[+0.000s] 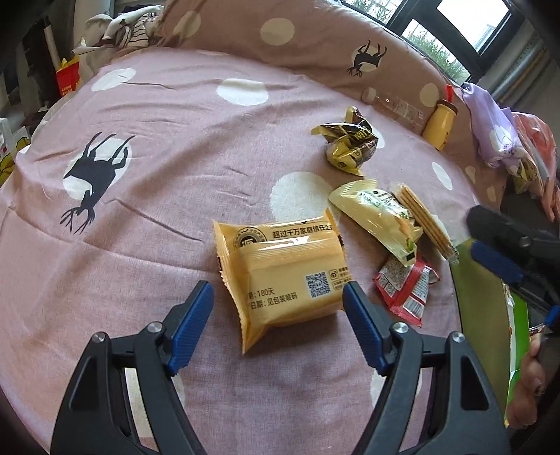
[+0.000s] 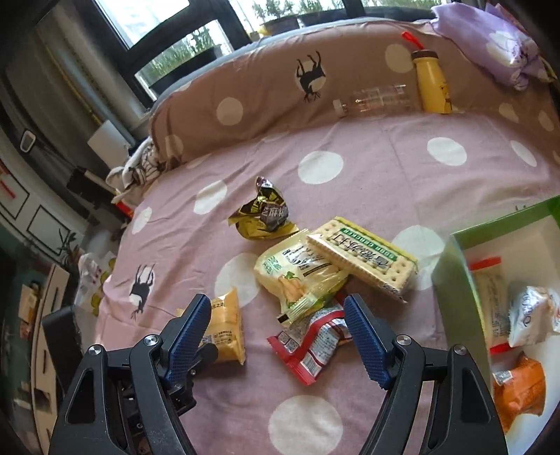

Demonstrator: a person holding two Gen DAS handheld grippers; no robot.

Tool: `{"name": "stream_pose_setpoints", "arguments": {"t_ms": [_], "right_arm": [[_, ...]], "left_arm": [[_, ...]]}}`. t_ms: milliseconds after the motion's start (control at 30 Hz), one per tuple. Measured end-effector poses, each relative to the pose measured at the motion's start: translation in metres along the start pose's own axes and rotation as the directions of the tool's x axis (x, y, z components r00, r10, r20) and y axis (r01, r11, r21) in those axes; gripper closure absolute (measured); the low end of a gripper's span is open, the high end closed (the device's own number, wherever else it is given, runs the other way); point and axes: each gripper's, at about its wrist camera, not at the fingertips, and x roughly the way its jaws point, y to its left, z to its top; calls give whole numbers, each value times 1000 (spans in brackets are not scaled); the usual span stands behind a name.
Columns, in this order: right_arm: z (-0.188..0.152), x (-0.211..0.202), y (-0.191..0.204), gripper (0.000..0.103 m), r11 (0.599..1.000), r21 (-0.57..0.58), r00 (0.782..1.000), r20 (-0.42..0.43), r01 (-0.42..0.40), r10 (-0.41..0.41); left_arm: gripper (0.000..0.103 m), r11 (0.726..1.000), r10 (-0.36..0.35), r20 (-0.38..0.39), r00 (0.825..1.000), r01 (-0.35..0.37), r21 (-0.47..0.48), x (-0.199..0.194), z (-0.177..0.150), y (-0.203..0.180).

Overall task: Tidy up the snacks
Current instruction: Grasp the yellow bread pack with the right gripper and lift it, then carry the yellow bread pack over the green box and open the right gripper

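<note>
From the left wrist view, a pink bedsheet [image 1: 175, 168] with white dots and deer silhouettes covers the bed, a brown dotted pillow [image 1: 315, 38] lies along its far edge, and a window [image 1: 451, 28] shows behind. The left gripper [image 1: 278, 294] has its jaws spread wide, with one orange snack packet [image 1: 283, 276] lying flat on the sheet between the blue fingertips; whether they touch it I cannot tell. To its right lie four more snacks: a crumpled dark-yellow packet [image 1: 350, 143], a pale yellow packet [image 1: 378, 217], a cracker pack [image 1: 425, 220] and a red packet [image 1: 406, 287]. From the right wrist view, the right gripper [image 2: 278, 308] is likewise spread and holds nothing, hovering over the red packet. A green box [image 2: 451, 273] at right holds three packets.
</note>
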Motion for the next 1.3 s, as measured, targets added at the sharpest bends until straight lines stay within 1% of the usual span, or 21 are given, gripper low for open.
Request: {"name": "stream_pose_setpoints", "arguments": {"t_ms": [100,200,267,333,367,500,533,567,600,633,667,700,767,867,967,1067,1167,1200,1300], "right_arm": [[-4,19,7,24,996,-1,994,-57,-94,93],[-4,27,25,24,991,-55,990,-79,-118,114],[-5,33,39,24,980,-106,982,-100,-169,158],[-6,42,45,24,970,-115,973,-120,-213,199],[-7,49,46,25,968,-108,968,-135,-226,210],[-11,71,45,31,971,-92,962,-183,-223,204],[-11,75,44,35,968,-84,957,-193,-236,217],[-12,78,42,36,967,-74,955,-193,-243,225],[-12,81,41,38,967,-71,956,-189,-243,226],[-12,82,38,43,966,-63,953,-188,-252,237],[-12,83,36,46,963,-47,949,-189,-264,251],[-12,83,34,47,962,-35,947,-187,-271,260],[-14,81,34,52,963,-42,951,-178,-265,254],[-17,76,35,53,965,-46,954,-167,-259,248],[-22,65,38,53,966,-50,958,-150,-253,243],[-27,46,37,53,967,-54,964,-111,-248,241],[-34,21,34,53,969,-51,969,-63,-242,239],[-38,11,33,53,971,-52,972,-41,-232,230],[-50,-19,28,53,980,-46,981,29,-192,193]], "left_arm": [[26,1000,17,0,1000,-17,-4,0,0,1],[26,999,29,-1,1000,-29,-14,-1,1,5],[26,999,34,-11,999,-34,-16,0,0,7],[26,999,27,-19,999,-28,-20,3,0,7],[26,1000,18,-17,1000,-18,-25,3,0,8],[27,999,-10,-19,1000,9,-40,5,1,11],[29,999,-18,-19,1000,17,-41,5,1,11],[35,998,-34,-20,999,33,-44,5,2,10],[42,997,-56,-23,998,55,-50,6,2,10],[44,997,-68,-29,997,67,-44,6,2,10],[46,997,-71,-26,997,70,-36,7,3,7],[49,997,-70,-22,997,69,-28,5,2,6],[53,998,-68,-18,998,68,-10,3,1,2],[58,998,-68,-5,998,68,15,-2,-2,-2],[59,997,-70,19,997,69,43,-11,-6,-6],[59,993,-87,46,995,83,79,-24,-11,-14],[59,985,-89,90,992,75,154,-40,-19,-30],[59,980,-98,107,989,77,183,-46,-22,-35],[59,962,-160,124,979,127,241,-60,-33,-47]]}}
